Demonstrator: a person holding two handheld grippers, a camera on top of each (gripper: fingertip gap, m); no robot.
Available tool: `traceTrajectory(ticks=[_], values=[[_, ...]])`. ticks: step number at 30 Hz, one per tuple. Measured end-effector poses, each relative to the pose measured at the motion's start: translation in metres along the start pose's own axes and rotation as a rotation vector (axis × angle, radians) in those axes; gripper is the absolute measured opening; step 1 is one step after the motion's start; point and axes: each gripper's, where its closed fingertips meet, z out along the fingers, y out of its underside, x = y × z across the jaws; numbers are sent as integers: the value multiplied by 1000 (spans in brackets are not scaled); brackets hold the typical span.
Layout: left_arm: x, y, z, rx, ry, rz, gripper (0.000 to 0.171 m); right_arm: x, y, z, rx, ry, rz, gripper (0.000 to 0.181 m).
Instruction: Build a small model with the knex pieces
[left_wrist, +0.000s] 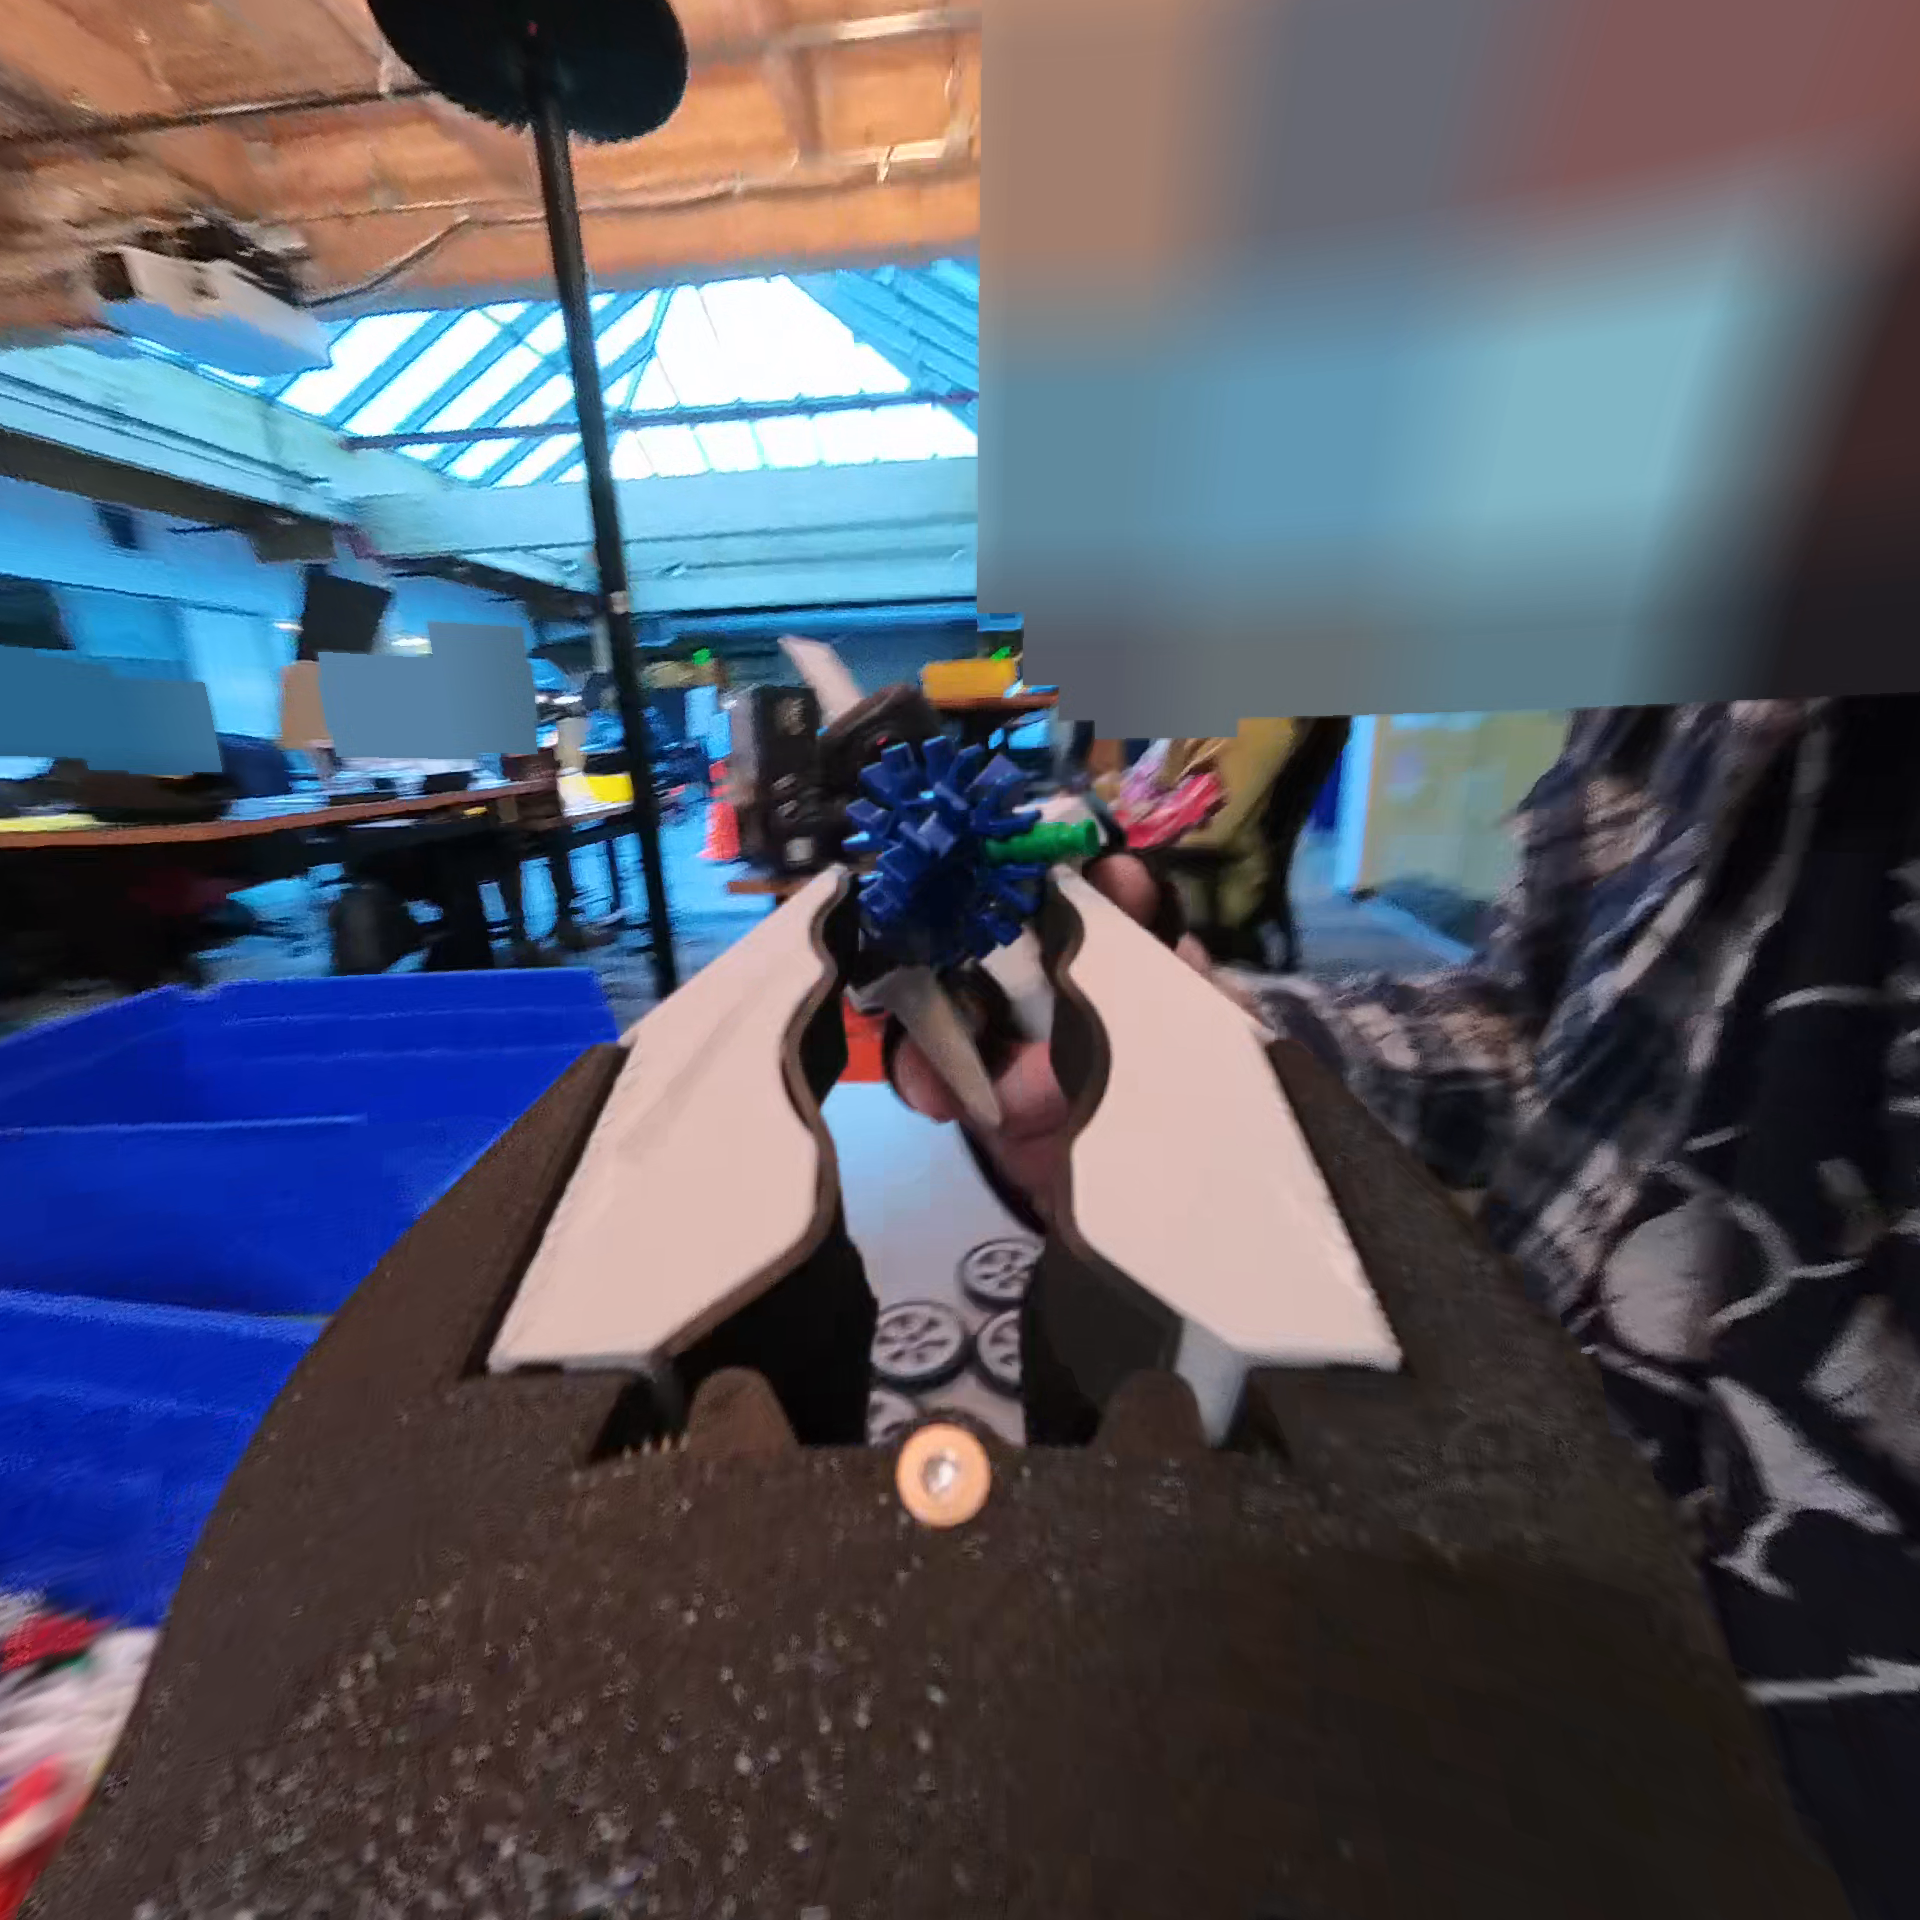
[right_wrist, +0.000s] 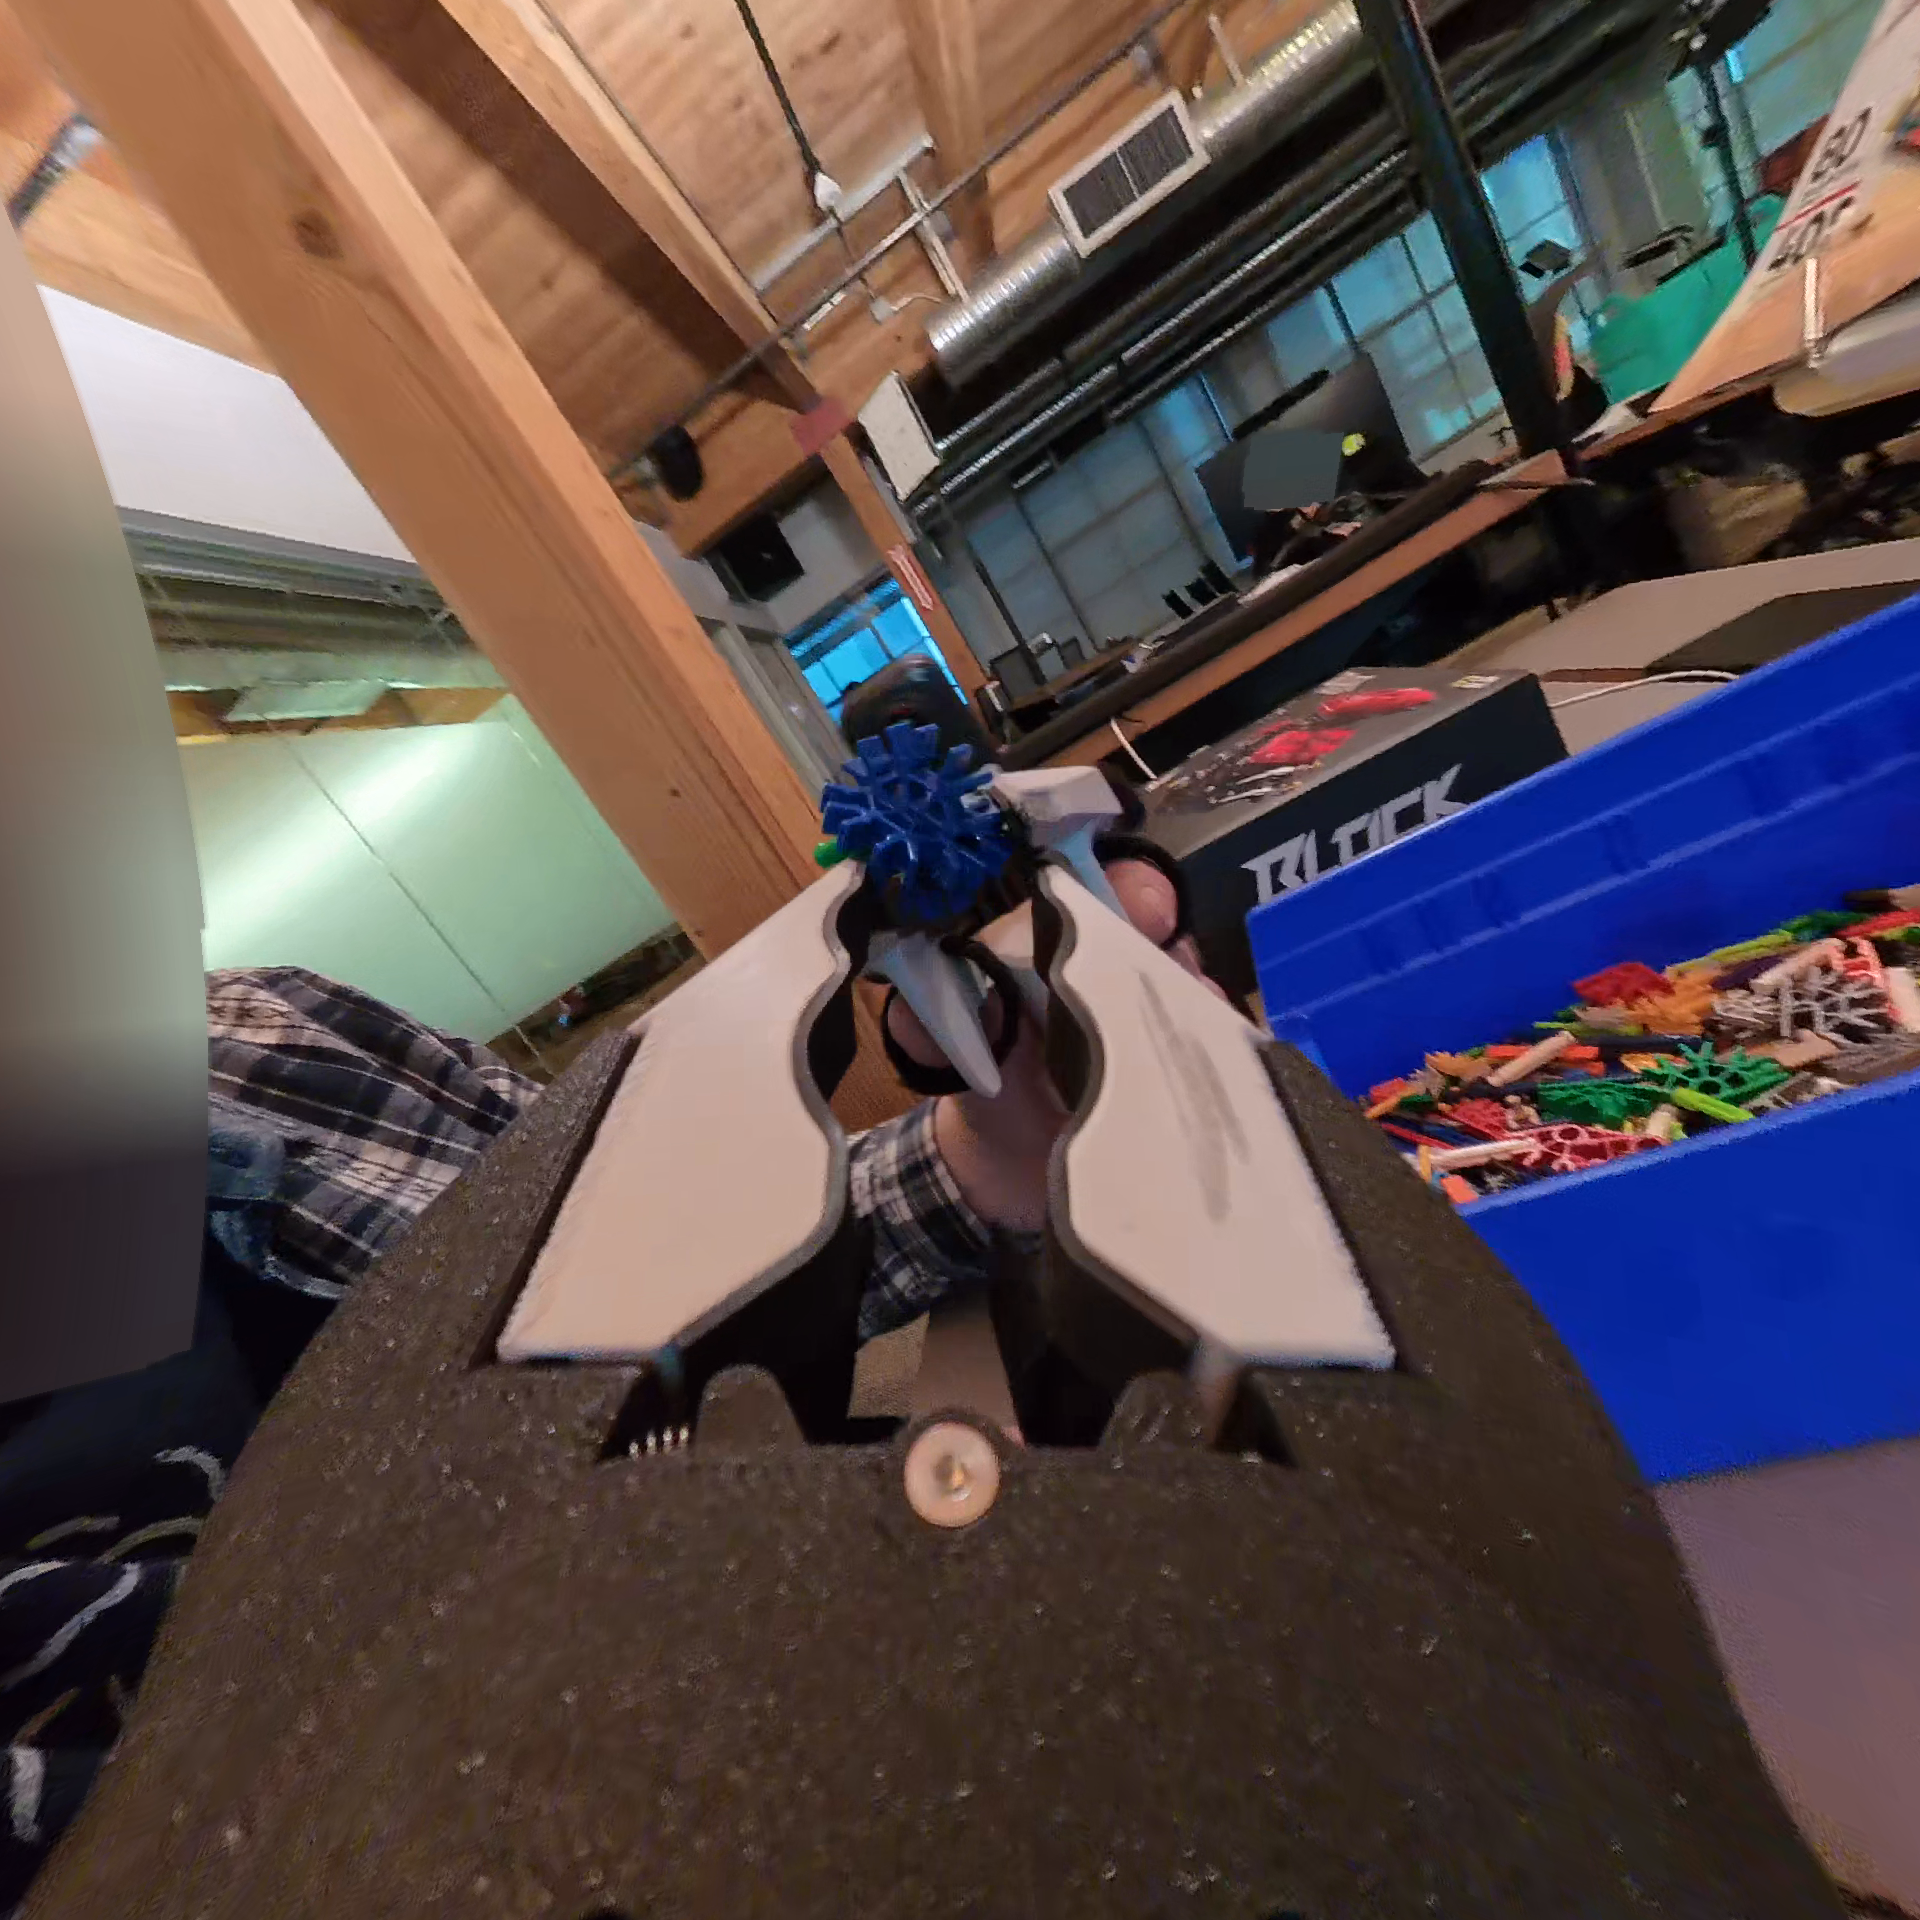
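Note:
A cluster of blue snowflake-shaped connectors (left_wrist: 930, 842) with a short green rod (left_wrist: 1044, 842) sticking out of one side is held up in the air between both grippers, which face each other. My left gripper (left_wrist: 948, 896) is shut on the blue cluster at its fingertips. My right gripper (right_wrist: 940, 885) is shut on the same blue cluster (right_wrist: 914, 821), with the green rod's tip (right_wrist: 827, 854) showing at its left. Each view shows the other gripper's grey fingers (left_wrist: 961, 1049) (right_wrist: 948, 1013) and the hand (left_wrist: 1039, 1112) that holds it.
A blue bin (left_wrist: 260, 1143) stands at the left. Another blue bin (right_wrist: 1714, 1330) at the right holds several coloured construction pieces (right_wrist: 1662, 1049). Small grey wheels (left_wrist: 997, 1273) lie on the table below. A black box (right_wrist: 1361, 800) stands behind the bin. A person's patterned sleeve (left_wrist: 1662, 1143) is close by. My left and right fingertips are right by each other.

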Motion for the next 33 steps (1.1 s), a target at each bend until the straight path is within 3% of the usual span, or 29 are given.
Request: traceTrajectory(ticks=[6,20,27,33], values=[[2,-3,-2,92,108,-180,31,-4,-1,4,27,-31,16,27],[0,-2,-6,103,154,-291,31,5,-6,-3,39,43,-46,30],[-9,6,-3,80,154,-430,32,16,-5,-2,-7,194,-242,38],[-20,13,0,43,94,-414,31,27,-9,-8,-19,338,-431,27]])
